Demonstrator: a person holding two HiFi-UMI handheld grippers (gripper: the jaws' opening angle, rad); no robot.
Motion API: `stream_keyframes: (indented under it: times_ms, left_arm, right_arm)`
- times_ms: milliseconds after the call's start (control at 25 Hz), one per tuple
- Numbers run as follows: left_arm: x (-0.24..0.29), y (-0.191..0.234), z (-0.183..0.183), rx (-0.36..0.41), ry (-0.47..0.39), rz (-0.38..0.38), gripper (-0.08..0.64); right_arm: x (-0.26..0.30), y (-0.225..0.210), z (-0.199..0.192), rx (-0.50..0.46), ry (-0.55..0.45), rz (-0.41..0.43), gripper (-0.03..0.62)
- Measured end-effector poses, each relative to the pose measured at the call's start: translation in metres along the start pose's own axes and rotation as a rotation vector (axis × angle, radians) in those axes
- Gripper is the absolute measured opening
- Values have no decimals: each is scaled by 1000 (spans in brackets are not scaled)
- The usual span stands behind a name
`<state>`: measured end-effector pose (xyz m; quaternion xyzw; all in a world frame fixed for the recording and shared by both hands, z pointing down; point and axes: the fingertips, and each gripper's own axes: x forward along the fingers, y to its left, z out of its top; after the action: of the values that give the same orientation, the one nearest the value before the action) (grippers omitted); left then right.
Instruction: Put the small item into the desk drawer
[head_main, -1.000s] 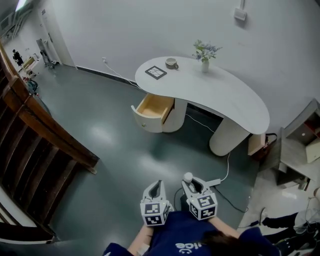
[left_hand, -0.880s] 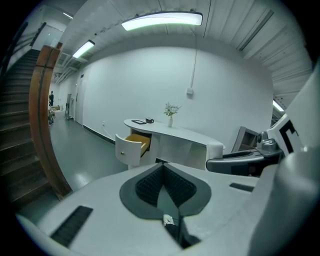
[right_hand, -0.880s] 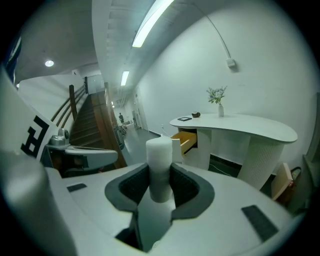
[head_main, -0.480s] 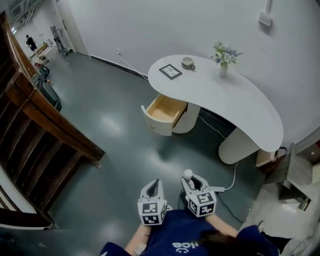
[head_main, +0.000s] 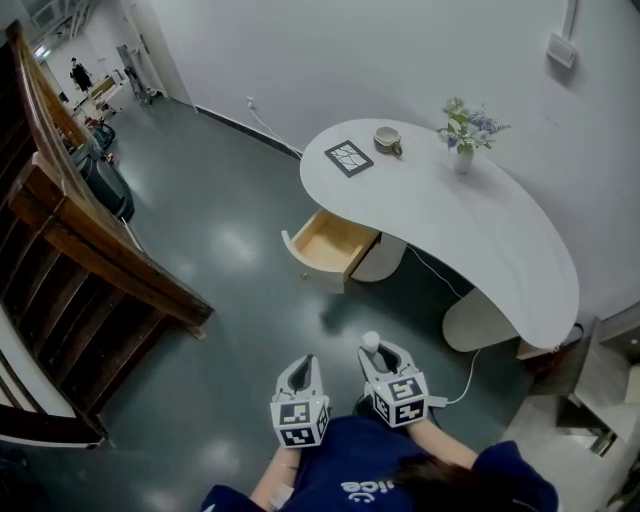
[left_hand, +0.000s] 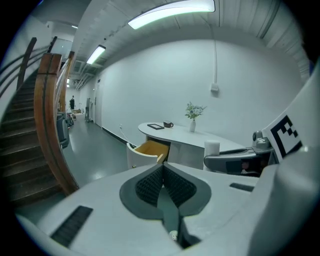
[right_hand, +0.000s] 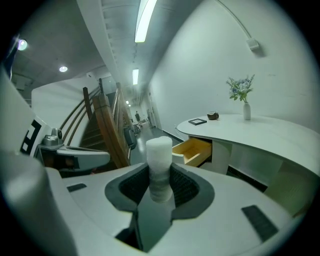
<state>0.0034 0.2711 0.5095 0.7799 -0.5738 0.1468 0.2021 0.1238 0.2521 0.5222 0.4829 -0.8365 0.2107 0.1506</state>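
Note:
A small white cylinder (right_hand: 160, 165) stands upright between the jaws of my right gripper (right_hand: 161, 186), which is shut on it; in the head view the white cylinder (head_main: 371, 342) pokes out ahead of the right gripper (head_main: 377, 358). My left gripper (head_main: 305, 370) is beside it, shut with nothing held, its pads (left_hand: 161, 184) meeting. The desk drawer (head_main: 330, 243) hangs open under the white curved desk (head_main: 480, 240), its wooden inside empty, well ahead of both grippers. The open desk drawer (right_hand: 192, 150) shows beyond the cylinder in the right gripper view.
On the desk stand a dark framed picture (head_main: 349, 158), a cup (head_main: 387, 140) and a vase of flowers (head_main: 465, 135). A wooden stair rail (head_main: 100, 260) runs along the left. A white cable (head_main: 465, 372) lies on the grey floor at the right.
The desk and its open drawer have come closer and slid right in the head view. Both grippers keep their places and the right one still holds the cylinder.

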Motion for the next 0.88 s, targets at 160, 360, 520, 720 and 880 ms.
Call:
stream_keyframes:
  times_ms: [160,360,520,720,880]
  left_arm:
    - [33,-17,13,12,1,12,3]
    - [71,-33,32,23,-10,25,3]
    - [93,-35,42,-30,-10,43,3]
    - [112,-41,44,-62,11,47,3]
    - [123,-37,51,-55,9,46,3]
  right_arm:
    - [16,-31,15,-17,1,28,132]
    - [32,-64,31,-28,8,58,132]
    - [41,-88,39,-27,23,74,133]
    - [51,-105,42,-4,42,88,132]
    - [60,-111,43,6,65,92,133]
